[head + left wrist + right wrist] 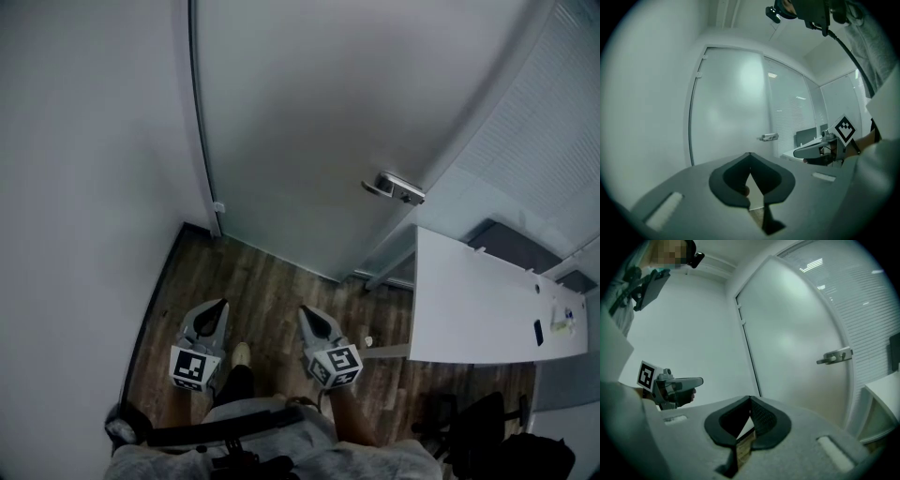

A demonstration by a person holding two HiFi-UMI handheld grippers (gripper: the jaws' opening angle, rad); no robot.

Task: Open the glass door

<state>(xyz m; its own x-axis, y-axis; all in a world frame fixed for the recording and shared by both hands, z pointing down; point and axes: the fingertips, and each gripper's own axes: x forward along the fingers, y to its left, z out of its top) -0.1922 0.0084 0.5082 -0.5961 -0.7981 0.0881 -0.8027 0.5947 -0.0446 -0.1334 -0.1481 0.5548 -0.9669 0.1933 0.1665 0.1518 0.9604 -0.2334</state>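
Two grippers are held low over the wooden floor [267, 286] in the head view. The left gripper [221, 304] and the right gripper [304, 311] are side by side, pointing toward the glass door [309, 122] and well apart from it. The door's metal handle [396, 188] sits near its right edge, above the near corner of a white bench [478, 309]. The left gripper view shows its jaws together with nothing between them. The frosted door stands ahead and seems closed, though haze blurs its edge. The right gripper view shows its jaws likewise together and empty, with the handle up to the right.
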